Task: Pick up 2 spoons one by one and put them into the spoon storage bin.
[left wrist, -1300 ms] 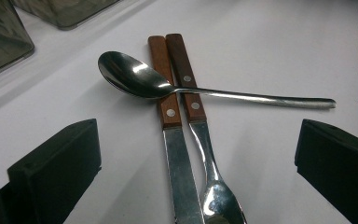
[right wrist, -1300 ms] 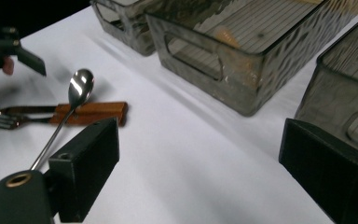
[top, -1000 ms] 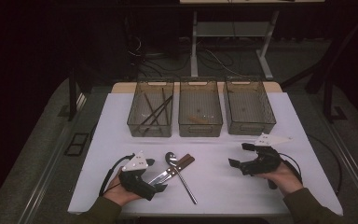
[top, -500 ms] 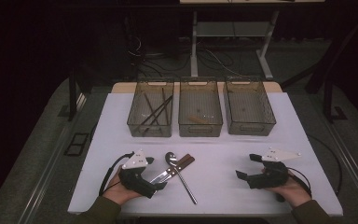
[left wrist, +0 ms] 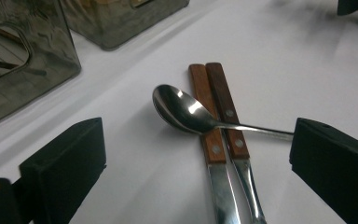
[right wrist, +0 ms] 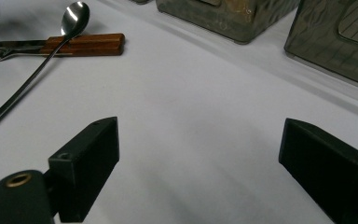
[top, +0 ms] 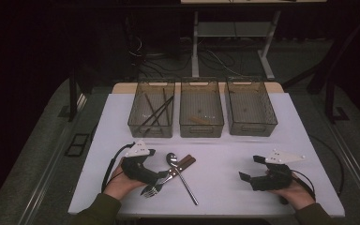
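Near the front of the white table a steel spoon lies across a wood-handled knife and fork. My left gripper is open right at this cutlery. In the left gripper view the spoon and both wooden handles lie just ahead of the left gripper, and the blades run down between its wide-apart jaws without touching the pads. My right gripper rests open at the front right. In its own view the right gripper has bare table between its jaws, with the spoon far off.
Three clear bins stand in a row at the back. The left bin holds dark sticks, the middle bin a small wooden piece, and the right bin looks bare. The table's front edge runs just below both hands.
My right gripper drew back toward the front edge and sank a little, then stopped. My left gripper edged up to the cutlery. Nothing was picked up.
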The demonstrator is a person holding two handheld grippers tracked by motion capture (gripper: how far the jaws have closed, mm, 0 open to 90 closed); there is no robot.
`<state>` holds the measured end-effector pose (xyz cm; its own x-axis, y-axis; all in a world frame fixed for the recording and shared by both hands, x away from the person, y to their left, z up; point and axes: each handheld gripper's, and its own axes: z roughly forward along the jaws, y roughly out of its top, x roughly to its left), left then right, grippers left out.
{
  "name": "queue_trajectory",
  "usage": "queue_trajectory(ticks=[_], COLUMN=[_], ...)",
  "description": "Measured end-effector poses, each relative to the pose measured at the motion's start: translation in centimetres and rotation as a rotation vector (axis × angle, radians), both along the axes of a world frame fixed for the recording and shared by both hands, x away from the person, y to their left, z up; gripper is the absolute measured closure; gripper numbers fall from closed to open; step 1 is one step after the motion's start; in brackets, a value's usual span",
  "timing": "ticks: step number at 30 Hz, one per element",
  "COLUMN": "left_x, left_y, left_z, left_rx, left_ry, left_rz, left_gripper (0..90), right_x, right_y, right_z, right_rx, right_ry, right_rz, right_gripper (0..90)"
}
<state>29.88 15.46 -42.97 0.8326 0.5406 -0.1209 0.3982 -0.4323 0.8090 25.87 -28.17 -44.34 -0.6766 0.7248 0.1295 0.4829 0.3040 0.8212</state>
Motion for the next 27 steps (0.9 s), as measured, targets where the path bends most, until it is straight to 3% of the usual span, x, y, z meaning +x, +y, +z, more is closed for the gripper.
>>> queue_trajectory(ticks=[5, 7, 13, 15, 21, 27], left_x=[1.2, 1.8, 3.5, 3.9, 4.0, 4.0], left_y=[-0.7, -1.2, -2.6, -2.9, -2.8, -2.8], left_z=[-0.1, -0.3, -0.8, -1.0, -1.4, -1.8], left_rx=[-0.005, 0.012, 0.024, 0.009, 0.021, 0.032], left_ry=[0.018, 0.023, 0.073, 0.094, 0.155, 0.18], left_rz=[-0.004, -0.021, -0.044, -0.045, -0.035, -0.042], left_gripper=[10.9, 14.1, 22.3, 26.8, 36.5, 47.1], right_x=[0.1, 0.1, 0.1, 0.1, 0.0, 0.0], right_y=[0.0, 0.0, 0.0, 0.0, -0.1, -0.1], right_z=[-0.1, -0.1, -0.2, -0.1, 0.0, 0.0], right_rx=[-0.008, -0.011, -0.019, -0.023, -0.025, -0.029], right_ry=[-0.002, 0.0, 0.0, -0.003, -0.009, -0.016], right_rz=[-0.003, -0.003, -0.005, -0.002, -0.008, -0.005], right_gripper=[12.1, 12.1, 12.1, 12.1, 12.1, 12.1])
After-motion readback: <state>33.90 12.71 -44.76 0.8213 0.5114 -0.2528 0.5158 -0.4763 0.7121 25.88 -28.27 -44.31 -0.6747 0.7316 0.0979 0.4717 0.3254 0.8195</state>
